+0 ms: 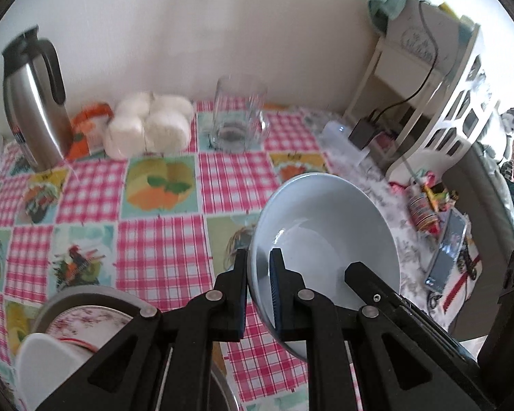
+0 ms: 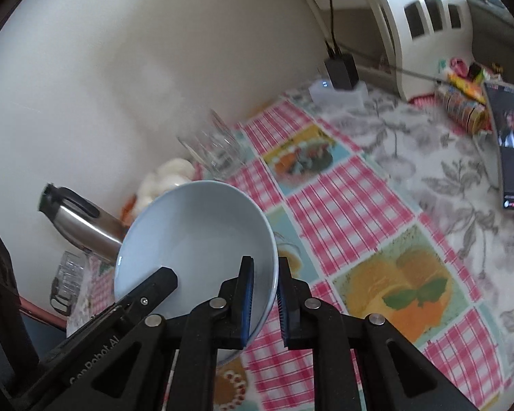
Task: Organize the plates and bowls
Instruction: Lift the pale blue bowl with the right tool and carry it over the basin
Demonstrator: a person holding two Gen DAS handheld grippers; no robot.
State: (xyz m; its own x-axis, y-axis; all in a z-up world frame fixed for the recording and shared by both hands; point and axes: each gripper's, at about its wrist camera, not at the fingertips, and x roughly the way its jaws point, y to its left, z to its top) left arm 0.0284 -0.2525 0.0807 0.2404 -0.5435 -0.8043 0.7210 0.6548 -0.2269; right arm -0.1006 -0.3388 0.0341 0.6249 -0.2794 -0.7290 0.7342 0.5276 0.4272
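A pale blue bowl (image 1: 325, 226) hangs tilted above the checked tablecloth, held from two sides. My left gripper (image 1: 258, 257) is shut on its left rim, one pad inside and one outside. My right gripper (image 2: 265, 262) is shut on the opposite rim of the same bowl (image 2: 195, 226). One of my right gripper's fingers (image 1: 359, 274) shows inside the bowl in the left wrist view. At the lower left a floral plate (image 1: 85, 315) lies in a grey dish, with a white bowl (image 1: 44, 359) in front of it.
Along the wall stand a steel thermos jug (image 1: 34, 102), white round packets (image 1: 150, 123) and a clear glass (image 1: 238, 116). A white shelf unit (image 1: 428, 96), a plugged-in charger (image 1: 363, 130), snack wrappers and a phone (image 1: 449, 250) crowd the right side.
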